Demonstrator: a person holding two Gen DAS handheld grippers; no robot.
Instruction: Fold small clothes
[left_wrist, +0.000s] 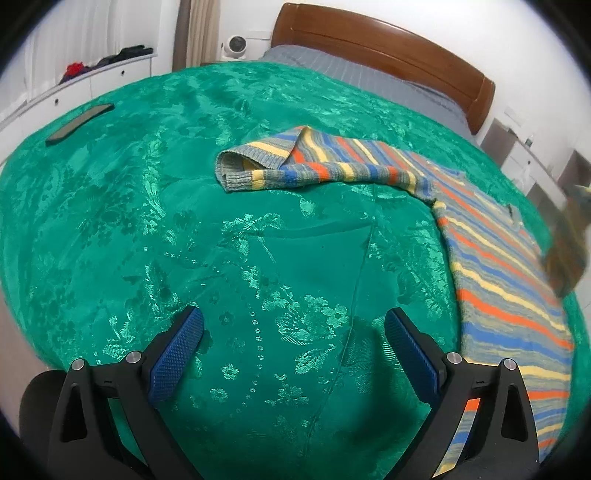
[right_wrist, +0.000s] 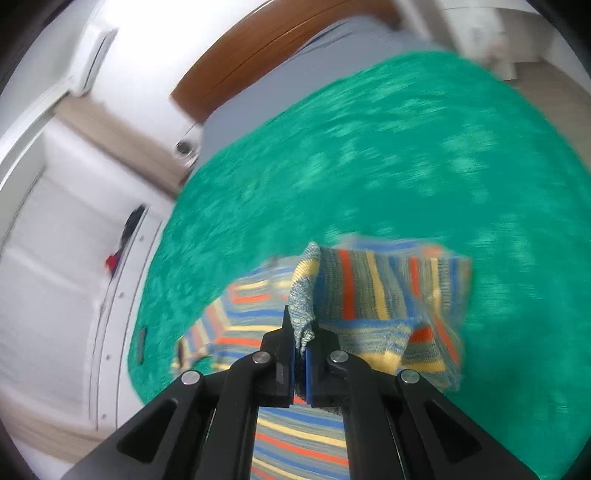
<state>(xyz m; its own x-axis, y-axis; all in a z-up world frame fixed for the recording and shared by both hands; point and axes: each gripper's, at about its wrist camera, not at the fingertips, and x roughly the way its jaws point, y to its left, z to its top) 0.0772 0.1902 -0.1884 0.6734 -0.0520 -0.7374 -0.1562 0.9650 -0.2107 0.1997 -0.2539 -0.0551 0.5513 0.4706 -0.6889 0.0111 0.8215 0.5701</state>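
A small striped knit sweater (left_wrist: 498, 266), in grey, blue, orange and yellow, lies on a green bedspread (left_wrist: 184, 221). One sleeve (left_wrist: 295, 162) stretches left across the spread with its cuff folded over. My left gripper (left_wrist: 293, 332) is open and empty, low over bare green cloth to the left of the sweater's body. My right gripper (right_wrist: 301, 345) is shut on the grey ribbed cuff of the other sleeve (right_wrist: 376, 291) and holds it lifted above the sweater's body (right_wrist: 295, 443). The right wrist view is blurred by motion.
A dark flat phone-like object (left_wrist: 79, 123) lies at the spread's far left. A wooden headboard (left_wrist: 388, 48) and a grey sheet (left_wrist: 369, 77) are at the back. White drawers (left_wrist: 74, 88) with clothes on top stand left of the bed.
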